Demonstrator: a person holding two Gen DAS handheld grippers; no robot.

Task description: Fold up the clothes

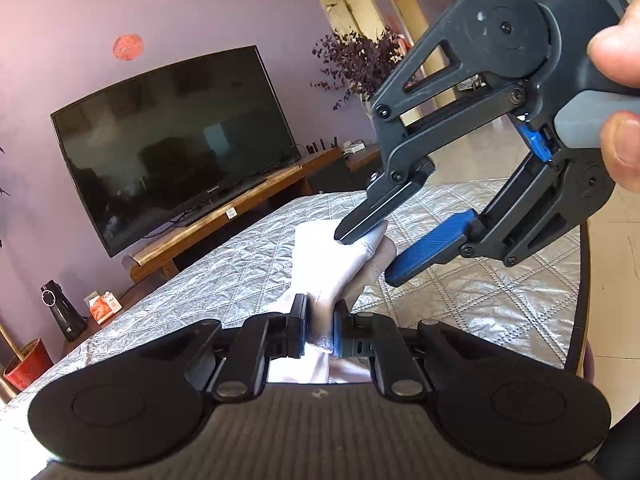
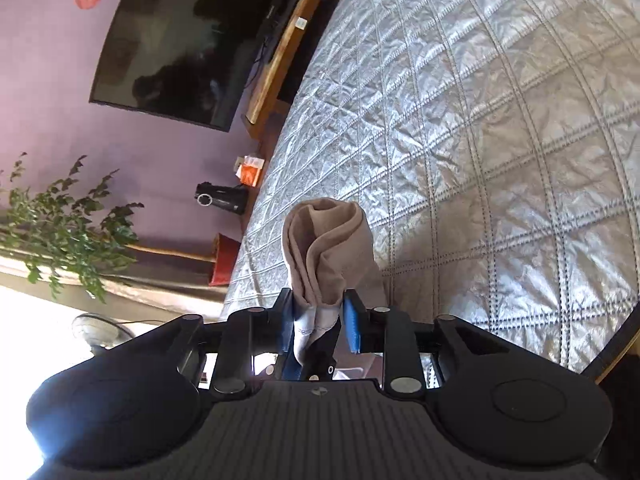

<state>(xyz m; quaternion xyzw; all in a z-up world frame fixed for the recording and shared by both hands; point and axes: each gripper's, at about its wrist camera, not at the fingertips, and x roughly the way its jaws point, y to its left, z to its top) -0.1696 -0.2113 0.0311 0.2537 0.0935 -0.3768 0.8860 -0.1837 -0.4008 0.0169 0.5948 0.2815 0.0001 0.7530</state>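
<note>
Pale beige rolled fabric garment [image 1: 340, 256] clamped lengthwise in left hand-held gripper [image 1: 319, 330], far end between parted right hand-held gripper [image 1: 370, 254] fingers, apparently released.

a dark television [image 1: 176, 152] on a wooden stand [image 1: 224, 220] against a purple wall [image 1: 80, 40], sunlit tiled floor [image 1: 472, 152] beyond.

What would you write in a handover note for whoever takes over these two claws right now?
Left claw: shut on the beige garment, a small bunched piece held above the quilted silver cover.
Right claw: jaws apart around the garment's far end; the black finger touches it, the blue one stands clear.
Done: garment lifted and gathered.
Left: lay it on the cover, finish the fold, release.
</note>
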